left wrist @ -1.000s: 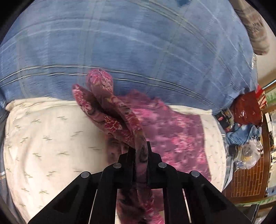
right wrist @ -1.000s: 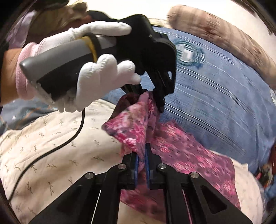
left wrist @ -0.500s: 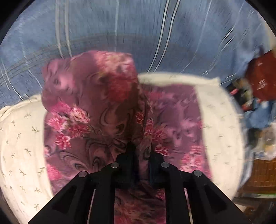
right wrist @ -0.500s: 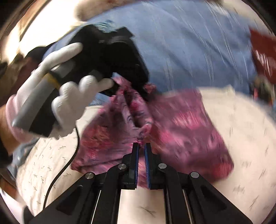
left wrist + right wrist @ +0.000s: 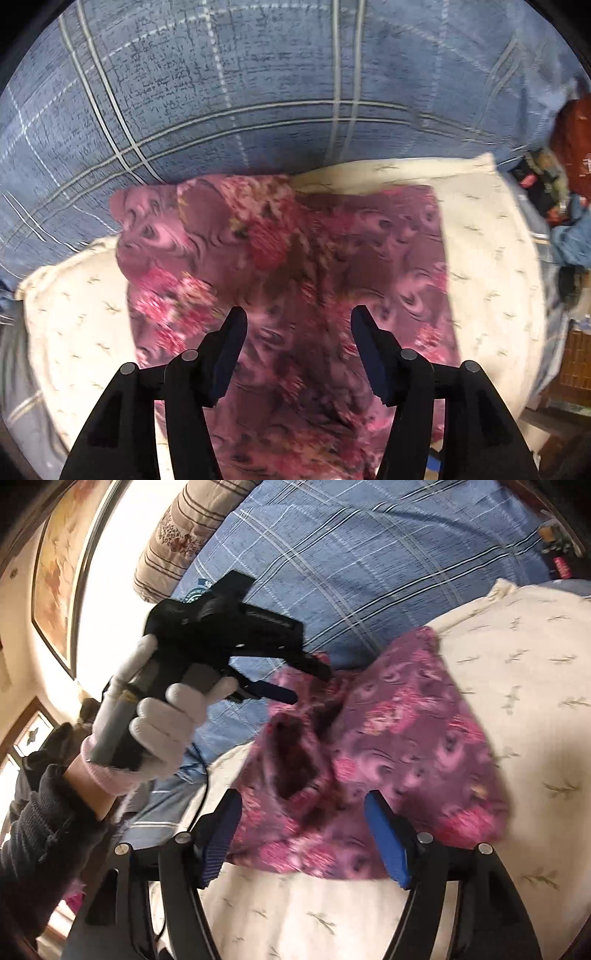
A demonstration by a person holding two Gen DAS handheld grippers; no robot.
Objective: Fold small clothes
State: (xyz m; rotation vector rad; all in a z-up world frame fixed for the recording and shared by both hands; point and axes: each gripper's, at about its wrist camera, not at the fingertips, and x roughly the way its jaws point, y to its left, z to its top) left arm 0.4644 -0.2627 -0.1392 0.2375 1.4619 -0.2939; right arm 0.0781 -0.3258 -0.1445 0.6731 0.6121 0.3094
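A purple-pink floral garment (image 5: 295, 266) lies folded over on a cream patterned cushion (image 5: 480, 240), its far edge reaching the blue plaid sheet (image 5: 258, 92). My left gripper (image 5: 297, 325) points down over it, jaws opening, and the cloth lies under the fingers, not pinched. In the right wrist view the garment (image 5: 406, 738) has a puffed fold near its left edge. My right gripper (image 5: 303, 801) hovers at its near edge, jaws opening, with nothing pressed between the pads. A white-gloved hand (image 5: 162, 723) holds the left gripper (image 5: 308, 685), its fingers apart, at the garment's far corner.
A striped bolster (image 5: 177, 535) lies at the far end of the sheet (image 5: 369, 554). A framed picture (image 5: 62, 554) hangs on the wall. A red bag (image 5: 576, 140) and mixed clutter (image 5: 569, 236) sit past the cushion's right edge. A black cable (image 5: 203, 786) trails from the left gripper.
Both grippers carried the garment's edge across and down, then opened and let it go. The cloth, bunched between the pads before, now lies spread on the cushion.
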